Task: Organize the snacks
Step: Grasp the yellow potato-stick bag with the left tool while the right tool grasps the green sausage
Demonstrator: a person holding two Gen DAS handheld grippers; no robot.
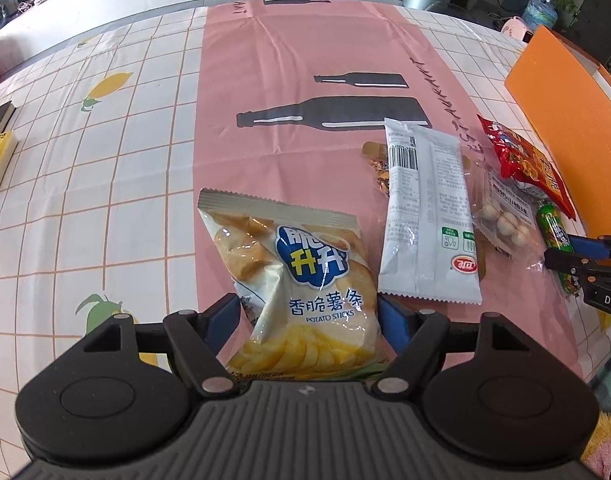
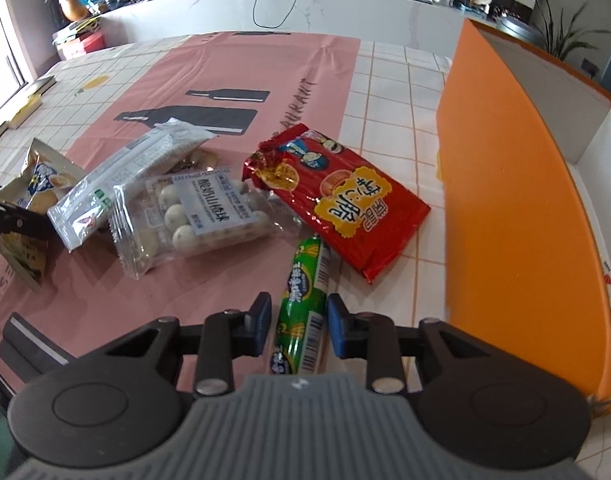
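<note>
left gripper (image 1: 309,312): its blue pads sit on either side of the potato sticks bag (image 1: 301,280), pressing the lower half of the bag between them; the bag looks pinched and raised at the near end.
right gripper (image 2: 299,322): jaws parted around the green sausage stick (image 2: 303,304), a pad just beside each flank; whether the pads actually touch the wrapper cannot be told.
potato sticks bag: near centre of the pink cloth strip (image 1: 305,60), sealed top edge pointing away to the far side.
green sausage stick: lies lengthwise on the cloth, its far tip next to the red snack pack (image 2: 337,200).
white long packet (image 1: 425,216): right of the potato sticks bag, back side up with barcode showing, resting partly over a small golden wrapped sweet (image 1: 379,168).
clear bag of round balls (image 2: 193,216): between the white packet and the red pack, its far right corner tucked under the red pack.
orange box (image 2: 513,208): stands at the right side of the table, tall orange wall facing the snacks; its inside is white, and only a sliver of a printed packet shows at the near right edge, too little to name.
table cover (image 1: 105,160): white grid cloth with lemon prints beneath the pink strip.
</note>
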